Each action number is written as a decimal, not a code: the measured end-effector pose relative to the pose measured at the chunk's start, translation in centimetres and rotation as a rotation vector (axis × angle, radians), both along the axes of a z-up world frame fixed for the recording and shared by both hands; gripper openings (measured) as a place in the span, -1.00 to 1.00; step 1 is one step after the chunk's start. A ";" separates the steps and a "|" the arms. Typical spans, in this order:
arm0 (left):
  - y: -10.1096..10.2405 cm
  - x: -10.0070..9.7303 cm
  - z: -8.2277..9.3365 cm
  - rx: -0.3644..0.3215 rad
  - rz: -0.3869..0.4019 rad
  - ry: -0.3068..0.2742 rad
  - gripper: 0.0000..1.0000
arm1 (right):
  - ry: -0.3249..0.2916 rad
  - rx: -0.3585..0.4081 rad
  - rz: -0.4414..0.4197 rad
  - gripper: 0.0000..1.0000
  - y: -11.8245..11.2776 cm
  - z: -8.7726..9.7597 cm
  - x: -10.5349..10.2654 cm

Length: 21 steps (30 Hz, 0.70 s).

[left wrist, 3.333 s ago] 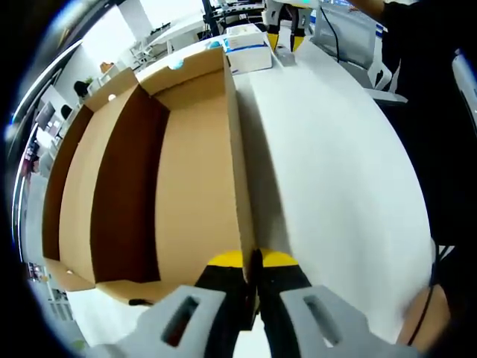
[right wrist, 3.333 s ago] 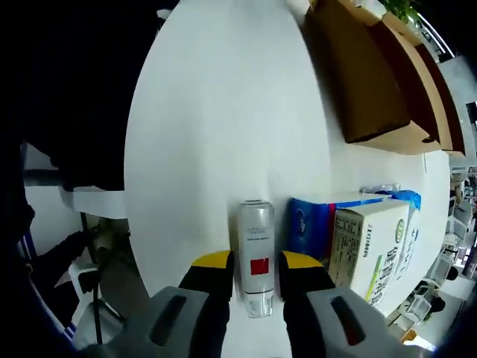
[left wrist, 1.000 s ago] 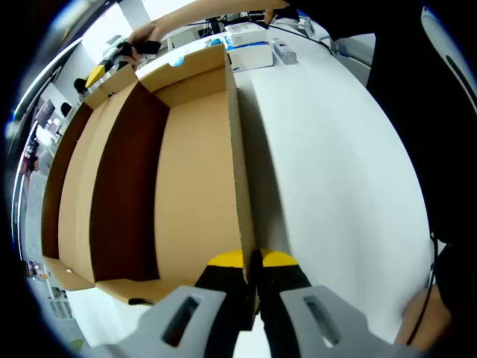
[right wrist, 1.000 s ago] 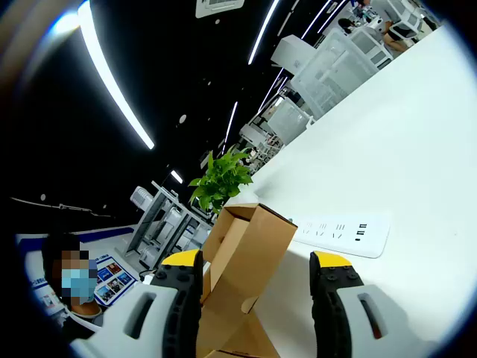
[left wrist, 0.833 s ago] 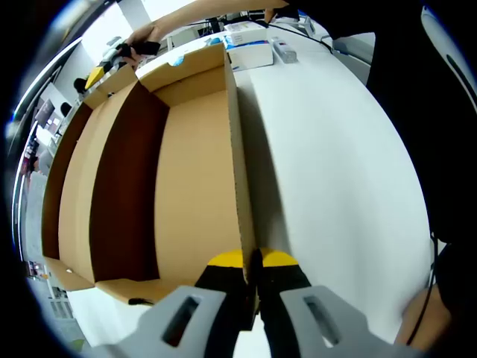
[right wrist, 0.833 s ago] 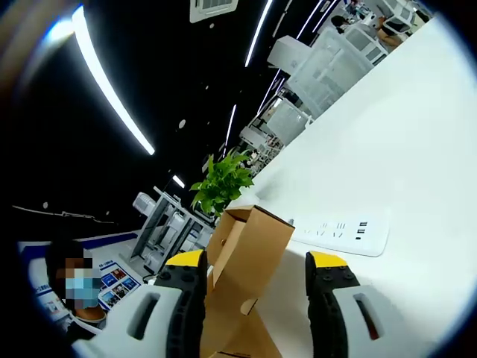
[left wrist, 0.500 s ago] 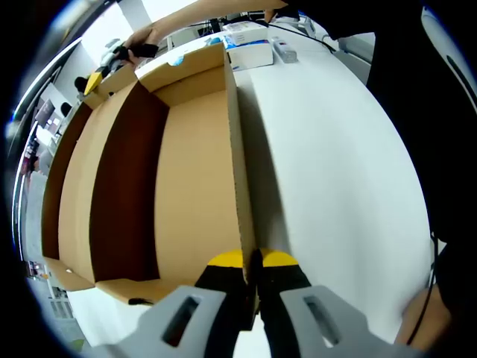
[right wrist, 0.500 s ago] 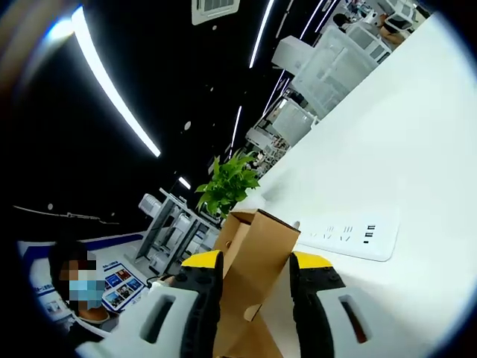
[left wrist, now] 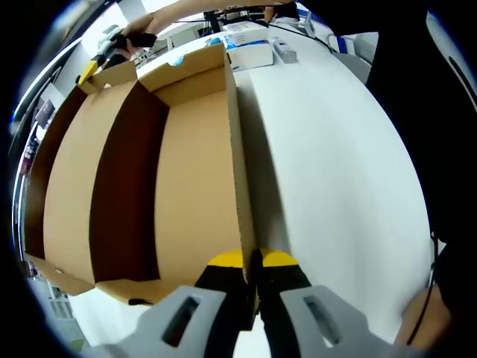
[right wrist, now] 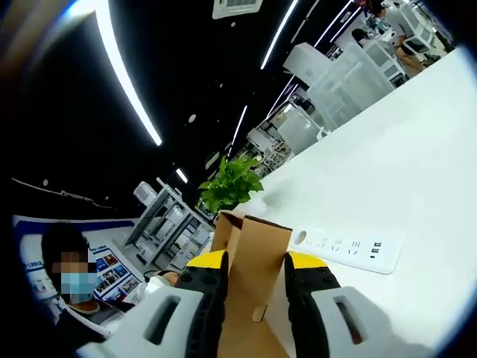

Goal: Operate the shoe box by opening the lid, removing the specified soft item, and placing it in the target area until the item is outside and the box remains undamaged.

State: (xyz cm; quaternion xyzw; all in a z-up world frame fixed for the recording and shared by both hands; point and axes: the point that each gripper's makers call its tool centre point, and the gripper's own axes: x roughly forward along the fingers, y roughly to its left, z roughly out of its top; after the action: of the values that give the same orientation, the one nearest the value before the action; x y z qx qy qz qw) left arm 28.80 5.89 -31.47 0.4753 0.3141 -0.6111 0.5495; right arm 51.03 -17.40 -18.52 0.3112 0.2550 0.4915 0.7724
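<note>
Your left gripper (left wrist: 250,261) is pinching the shoe box (left wrist: 149,171) wall at bottom centre; box stretching toward upper left. Your right gripper (right wrist: 254,270) is clamping the box's lid flap (right wrist: 252,280), lower centre.

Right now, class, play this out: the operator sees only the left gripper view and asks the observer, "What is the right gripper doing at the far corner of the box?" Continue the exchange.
Observer: The right gripper has its jaws pressed on either side of a cardboard flap of the box.
Operator: What lies on the table beyond that flap?
Observer: A white power strip lies flat on the white table, just past the flap.
Operator: Is anything standing behind the flap?
Observer: Yes, a green leafy plant rises behind its top edge.
</note>
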 end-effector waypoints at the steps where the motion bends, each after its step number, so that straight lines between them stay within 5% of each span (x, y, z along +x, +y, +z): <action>1: 0.0 0.0 0.0 0.000 0.001 0.000 -0.93 | -0.013 -0.003 -0.001 -0.42 0.0 0.4 -0.1; 21: -0.1 -0.1 0.0 0.003 -0.001 -0.002 -0.93 | -0.304 -0.159 0.004 -0.48 0.5 5.5 -5.7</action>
State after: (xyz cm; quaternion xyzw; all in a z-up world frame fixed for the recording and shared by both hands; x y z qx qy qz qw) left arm 28.69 5.78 -31.51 0.4767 0.3142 -0.6106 0.5489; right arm 45.34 -16.89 -12.97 0.1706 0.1739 0.5127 0.8233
